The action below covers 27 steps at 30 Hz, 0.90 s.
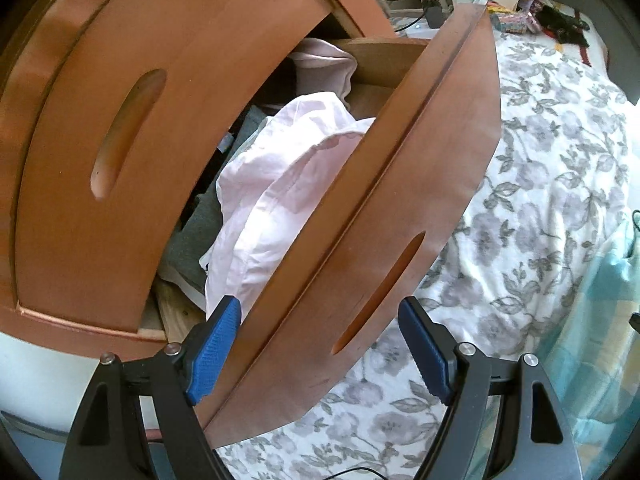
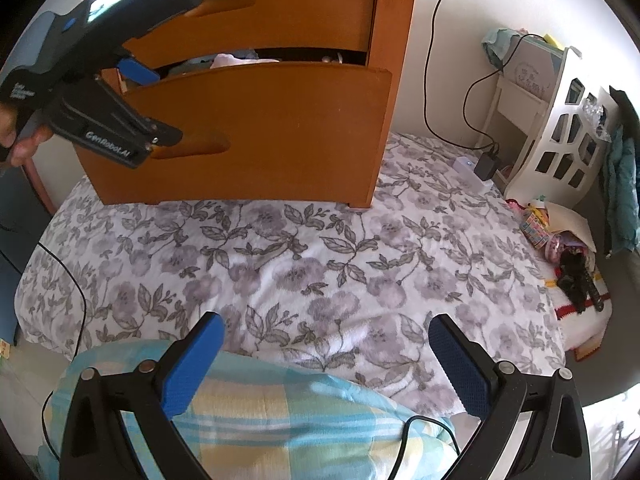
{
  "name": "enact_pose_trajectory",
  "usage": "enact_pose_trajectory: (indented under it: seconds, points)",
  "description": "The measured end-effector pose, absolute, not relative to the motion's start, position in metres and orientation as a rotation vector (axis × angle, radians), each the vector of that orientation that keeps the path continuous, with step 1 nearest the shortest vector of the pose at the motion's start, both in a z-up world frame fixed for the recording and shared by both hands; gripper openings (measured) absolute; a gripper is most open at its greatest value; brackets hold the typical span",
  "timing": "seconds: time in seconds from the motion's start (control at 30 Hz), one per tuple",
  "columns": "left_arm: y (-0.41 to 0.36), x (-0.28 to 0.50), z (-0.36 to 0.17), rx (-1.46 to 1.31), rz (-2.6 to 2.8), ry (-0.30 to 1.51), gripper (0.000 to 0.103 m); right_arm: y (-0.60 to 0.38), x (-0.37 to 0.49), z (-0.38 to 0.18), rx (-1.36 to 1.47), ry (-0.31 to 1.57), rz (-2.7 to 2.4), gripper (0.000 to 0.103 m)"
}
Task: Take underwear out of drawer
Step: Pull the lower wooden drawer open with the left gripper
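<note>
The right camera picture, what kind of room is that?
Most likely a bedroom. A bed with a flowered bedspread fills most of the view, a wooden chest of drawers stands by it with clothes in its open drawer, and a white dollhouse hints it may be a child's.

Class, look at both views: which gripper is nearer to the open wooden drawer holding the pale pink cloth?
Left. The left gripper straddles the open wooden drawer's front panel; the right gripper hovers apart, over the floral bedspread.

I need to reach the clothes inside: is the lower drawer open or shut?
Open. The lower drawer front stands out from the chest, leaving a gap where pale pink cloth shows inside.
</note>
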<state>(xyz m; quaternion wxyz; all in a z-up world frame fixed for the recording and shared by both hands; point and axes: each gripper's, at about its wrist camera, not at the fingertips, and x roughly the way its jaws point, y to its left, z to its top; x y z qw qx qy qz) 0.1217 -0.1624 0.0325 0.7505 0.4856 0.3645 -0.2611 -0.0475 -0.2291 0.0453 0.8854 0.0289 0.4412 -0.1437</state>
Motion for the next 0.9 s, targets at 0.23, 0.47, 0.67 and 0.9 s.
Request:
enact_pose_trajectory:
  seconds: [0.23,0.47,0.67,0.9]
  points:
    - [-0.154,0.101,0.040,1.032,-0.592,0.789,0.081,-0.227,-0.053,0.050,0.055,0.908,-0.297,0.103]
    - [-0.148,0.088,0.047,0.989,-0.602,0.786,0.081,-0.226,-0.059,0.055,0.051,0.898,-0.299,0.103]
    - [-0.145,0.079,0.056,0.970,-0.603,0.786,0.082,-0.222,-0.065,0.061,0.044,0.883,-0.301,0.103]
    - [-0.138,0.070,0.060,0.957,-0.591,0.781,0.082,-0.216,-0.072,0.068,0.039,0.867,-0.301,0.103]
